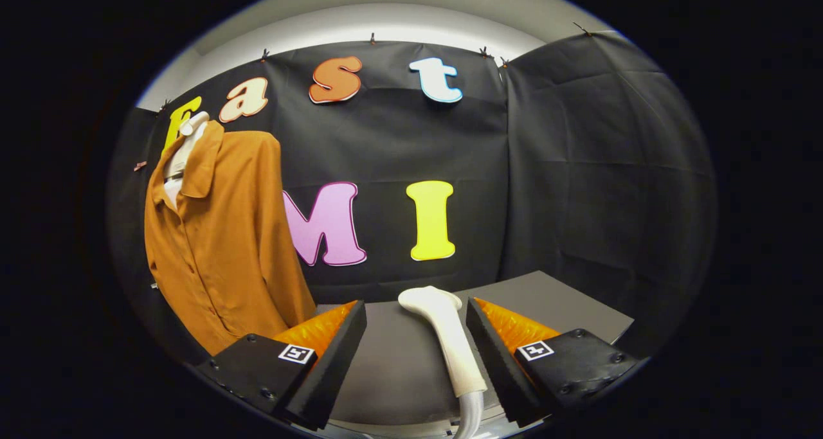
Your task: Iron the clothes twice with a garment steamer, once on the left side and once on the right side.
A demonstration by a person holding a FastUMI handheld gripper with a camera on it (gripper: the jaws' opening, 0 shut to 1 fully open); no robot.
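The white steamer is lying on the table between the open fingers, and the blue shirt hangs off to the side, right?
Almost. The gripper view shows the shirt is orange-brown, not blue. The rest holds: the white steamer lies on the table between the open fingers of the gripper, with the shirt hanging off to the side.

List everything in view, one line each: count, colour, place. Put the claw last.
Shirt: one, orange-brown, hanging on a white mannequin bust, left of the claw and beyond it, against the booth wall.
Mannequin bust: one, white, showing at the shirt's open collar.
Garment steamer: one, white with a grey hose, lying on the table between the fingers, close by the right one.
Table: one, dark grey, under the steamer.
Booth wall: black cloth, behind everything.
Claw: one, open, fingers apart either side of the steamer.
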